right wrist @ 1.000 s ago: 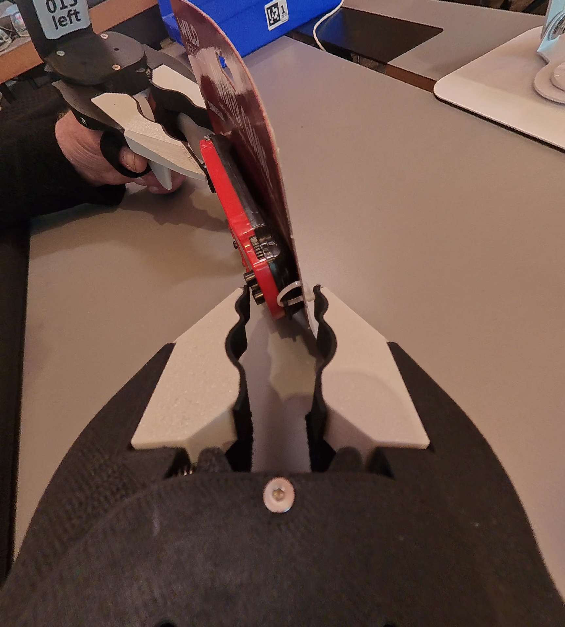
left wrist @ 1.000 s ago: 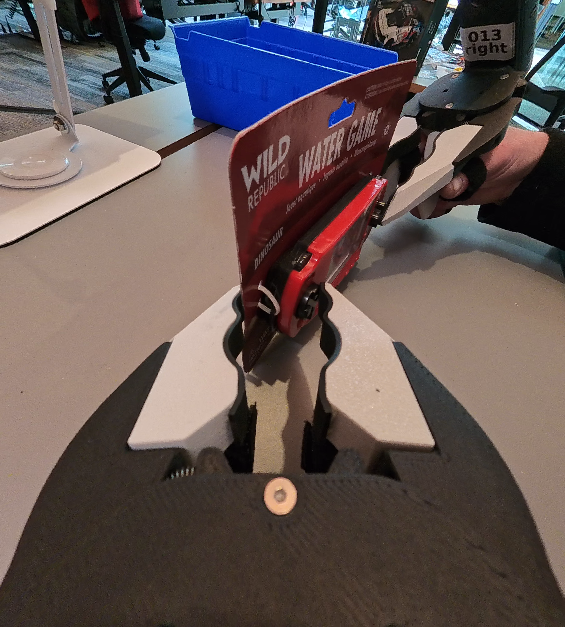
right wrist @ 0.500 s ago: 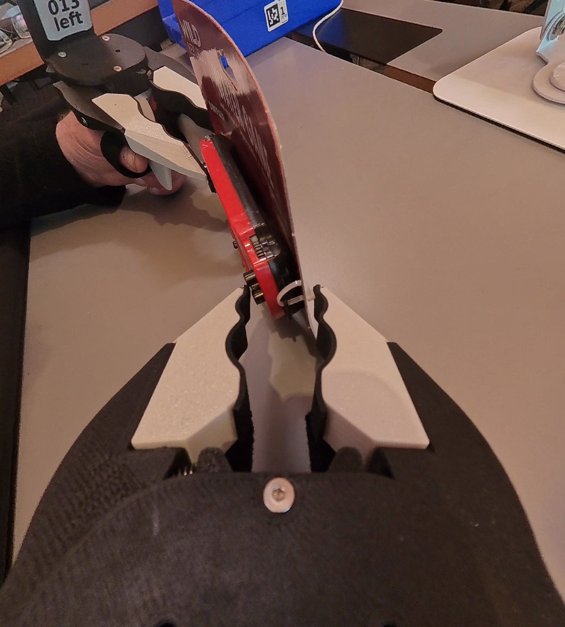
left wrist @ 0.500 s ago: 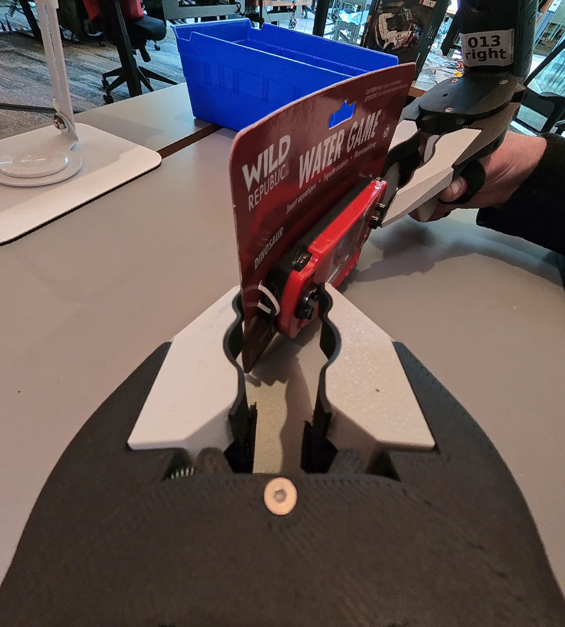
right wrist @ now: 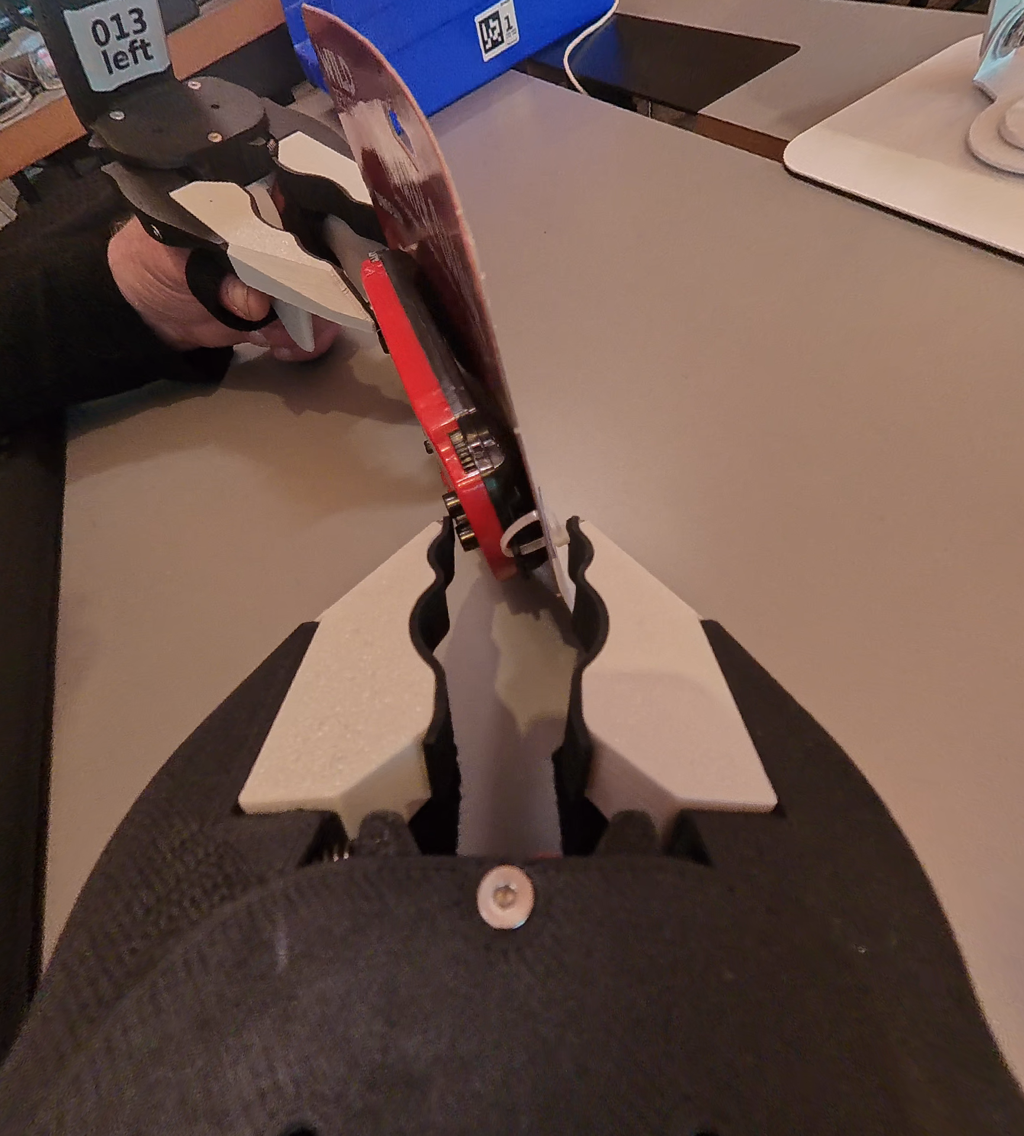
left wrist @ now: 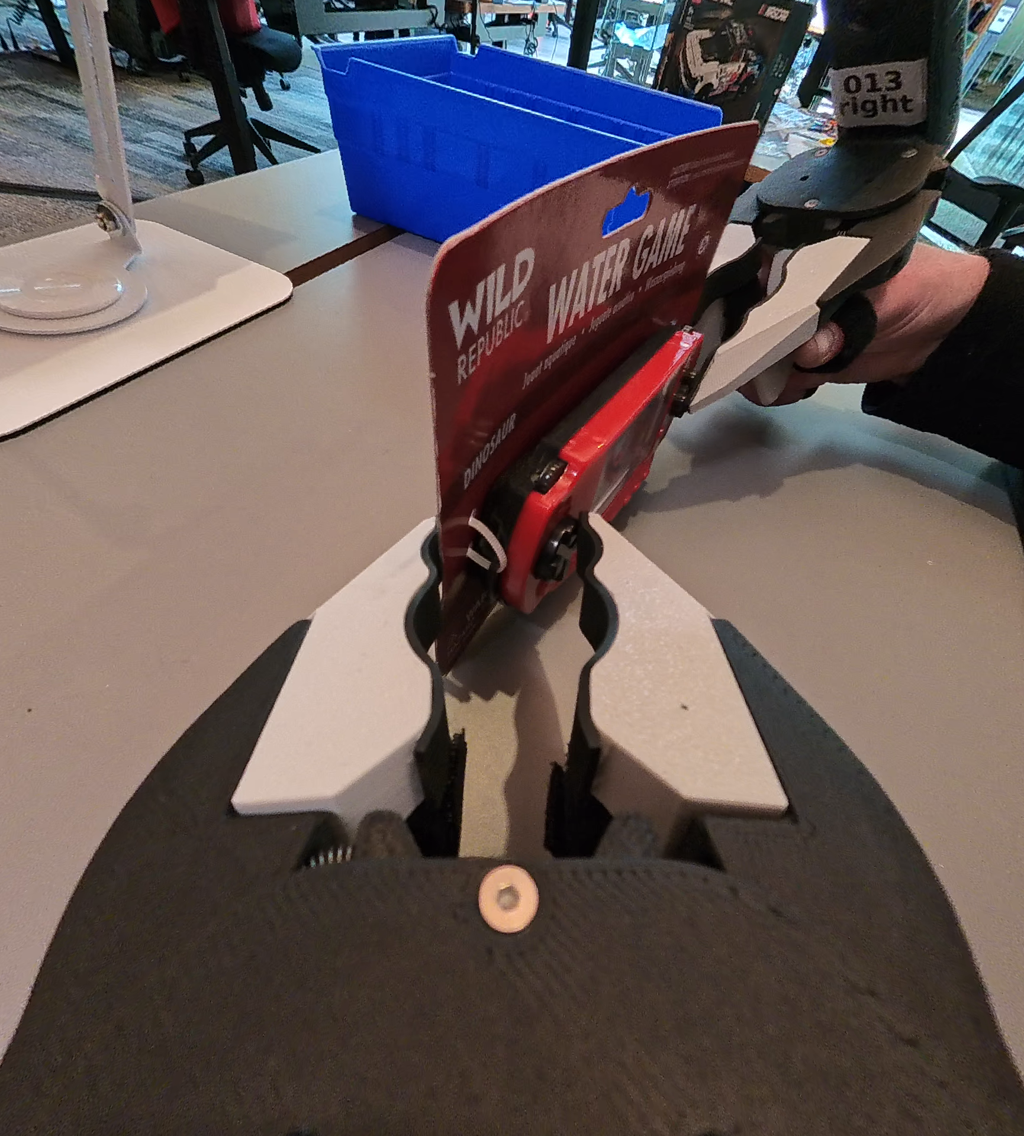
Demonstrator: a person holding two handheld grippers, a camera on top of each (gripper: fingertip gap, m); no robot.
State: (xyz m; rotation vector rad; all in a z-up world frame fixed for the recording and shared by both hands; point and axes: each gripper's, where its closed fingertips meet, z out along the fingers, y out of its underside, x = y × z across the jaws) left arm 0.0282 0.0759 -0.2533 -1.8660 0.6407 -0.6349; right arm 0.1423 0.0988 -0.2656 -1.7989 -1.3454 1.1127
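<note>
A red handheld toy (left wrist: 595,467) tied to a dark red backing card (left wrist: 559,295) stands on its edge just above the grey table (left wrist: 190,553). My left gripper (left wrist: 506,535) is shut on the near end of the toy and card. My right gripper (left wrist: 700,344) is shut on the far end, with a person's hand behind it. In the right wrist view, my right gripper (right wrist: 509,528) clamps the toy (right wrist: 417,350) and card (right wrist: 411,184) at the near end. The left gripper (right wrist: 343,246) clamps the far end.
A blue plastic bin (left wrist: 497,135) stands at the back of the table and also shows in the right wrist view (right wrist: 436,49). A white stand base (left wrist: 67,319) lies at the left. A dark sleeve (left wrist: 1020,369) rests at the right edge. Office chairs stand beyond.
</note>
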